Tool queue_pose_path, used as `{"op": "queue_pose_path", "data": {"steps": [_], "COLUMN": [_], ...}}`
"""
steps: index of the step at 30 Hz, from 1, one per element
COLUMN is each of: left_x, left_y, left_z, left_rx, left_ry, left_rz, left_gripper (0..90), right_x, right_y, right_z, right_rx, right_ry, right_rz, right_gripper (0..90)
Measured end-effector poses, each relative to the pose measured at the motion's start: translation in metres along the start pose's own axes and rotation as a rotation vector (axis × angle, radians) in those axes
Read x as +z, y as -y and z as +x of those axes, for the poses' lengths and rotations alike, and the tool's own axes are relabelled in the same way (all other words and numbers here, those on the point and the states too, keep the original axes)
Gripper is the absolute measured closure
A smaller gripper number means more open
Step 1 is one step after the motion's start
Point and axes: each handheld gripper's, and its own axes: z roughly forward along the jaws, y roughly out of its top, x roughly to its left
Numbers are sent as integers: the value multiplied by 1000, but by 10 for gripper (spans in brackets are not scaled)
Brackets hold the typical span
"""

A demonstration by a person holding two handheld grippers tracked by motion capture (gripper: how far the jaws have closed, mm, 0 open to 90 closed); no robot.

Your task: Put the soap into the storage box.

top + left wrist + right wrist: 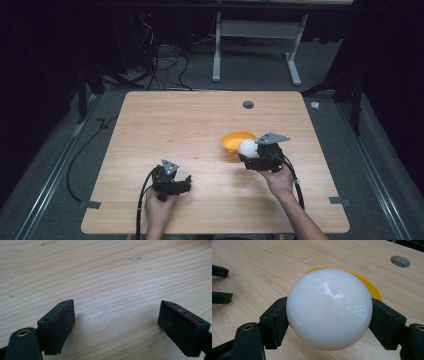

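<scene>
A white ball [329,308] sits clamped between the two black jaws of my right gripper [329,322], held just above the wood. In the high view the same white ball [247,148] hangs at the near edge of a yellow bowl [235,141], with my right gripper [250,155] shut on it. Behind the ball, the yellow bowl [372,288] shows as a rim. My left gripper [186,183] rests low over the table front left, and its jaws [116,326] stand wide apart over bare wood with nothing between them.
The wooden table [190,120] has a round grey hole [248,105] at the back middle, also seen as a hole [400,261] in the right gripper view. The left gripper's jaws [219,285] poke in at that view's left edge. Cables trail off the table's front edge.
</scene>
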Motion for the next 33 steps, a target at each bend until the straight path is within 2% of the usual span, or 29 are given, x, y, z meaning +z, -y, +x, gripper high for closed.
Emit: {"op": "queue_pose_path", "data": {"steps": [13,33], "left_x": [0,0], "left_y": [0,0], "left_z": [0,0], "left_rx": [0,0], "left_ry": [0,0], "left_rz": [0,0], "left_gripper": [148,148], "right_x": [10,24], "right_y": [-15,-20], "right_z": [-3,-13], "right_rx": [-24,19], "right_ry": [8,8], "right_rz": [14,18], "right_gripper": [246,246]}}
